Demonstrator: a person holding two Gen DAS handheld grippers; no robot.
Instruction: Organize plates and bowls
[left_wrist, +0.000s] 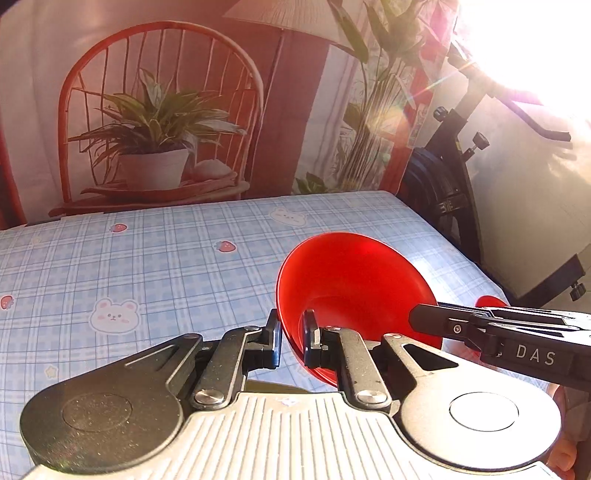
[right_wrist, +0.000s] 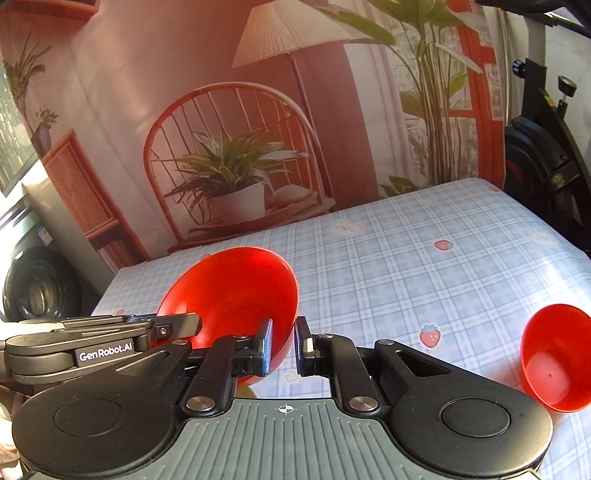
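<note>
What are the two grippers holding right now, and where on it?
Both grip one red bowl by its rim: left gripper on one side, right gripper on the opposite side.

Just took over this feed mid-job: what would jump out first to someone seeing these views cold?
A big red bowl lifted off the blue plaid tablecloth, with the left gripper and right gripper each pinching opposite sides of its rim. A smaller red bowl lies tipped on the cloth to the right.
</note>
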